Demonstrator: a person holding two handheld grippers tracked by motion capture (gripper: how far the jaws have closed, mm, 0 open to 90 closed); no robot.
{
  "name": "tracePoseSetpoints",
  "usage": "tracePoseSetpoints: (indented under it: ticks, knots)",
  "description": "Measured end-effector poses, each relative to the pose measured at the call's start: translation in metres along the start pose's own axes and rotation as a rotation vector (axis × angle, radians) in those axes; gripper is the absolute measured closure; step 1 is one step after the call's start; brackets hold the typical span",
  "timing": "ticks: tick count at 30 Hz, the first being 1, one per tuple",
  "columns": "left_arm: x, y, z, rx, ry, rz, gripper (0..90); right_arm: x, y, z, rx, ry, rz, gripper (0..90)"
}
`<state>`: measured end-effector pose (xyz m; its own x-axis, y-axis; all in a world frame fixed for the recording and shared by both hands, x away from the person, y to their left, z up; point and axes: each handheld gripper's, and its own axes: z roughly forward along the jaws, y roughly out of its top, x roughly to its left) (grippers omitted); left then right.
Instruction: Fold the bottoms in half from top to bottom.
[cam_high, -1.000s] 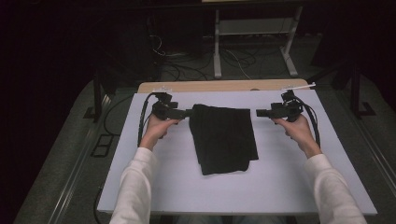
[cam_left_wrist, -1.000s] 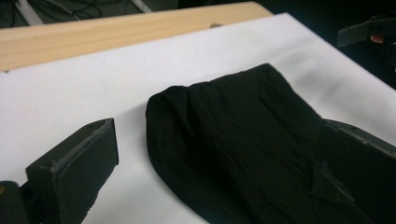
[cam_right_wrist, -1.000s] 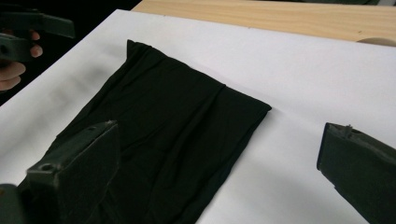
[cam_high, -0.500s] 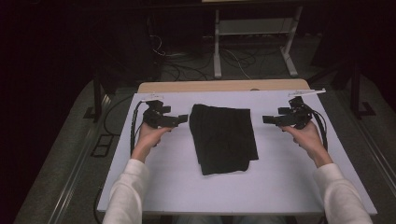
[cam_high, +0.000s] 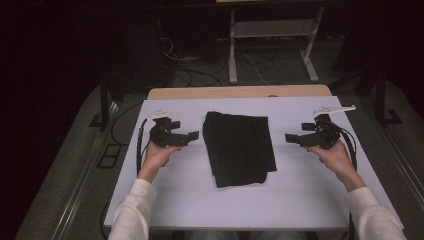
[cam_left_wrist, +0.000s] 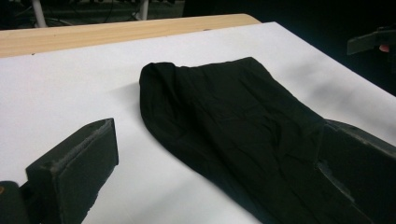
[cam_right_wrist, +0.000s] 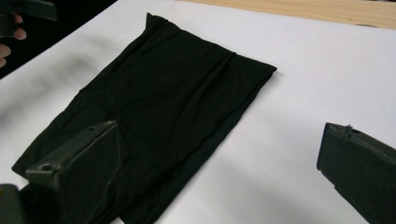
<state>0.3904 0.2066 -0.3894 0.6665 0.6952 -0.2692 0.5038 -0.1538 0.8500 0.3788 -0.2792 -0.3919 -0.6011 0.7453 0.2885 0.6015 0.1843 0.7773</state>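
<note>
Folded black cloth (cam_left_wrist: 233, 135) lying flat on the white worktop (cam_left_wrist: 70, 88), near its wooden far edge. Left tool (cam_left_wrist: 205, 182) empty, jaws spread wide, just short of the cloth.

The folded garment (cam_high: 240, 147) between my tools is matt black cloth, softly creased, lying on a smooth, matt white table cover (cam_high: 310, 192) with a pale wood edge (cam_high: 240, 92) behind, and my jaws look like rough-edged, dull black plastic.
</note>
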Motion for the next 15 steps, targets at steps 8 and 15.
tracePoseSetpoints:
  ticks: [8, 15]
  knots:
    - [-0.015, 0.002, -0.007, 0.006, -0.001, 0.048, 0.0, 0.008, -0.011, -0.009, -0.019, -0.003, -0.023, 0.0]
    - [-0.029, -0.002, -0.016, -0.006, -0.009, 0.088, 0.0, 0.011, -0.024, -0.016, -0.018, -0.010, -0.027, 0.0]
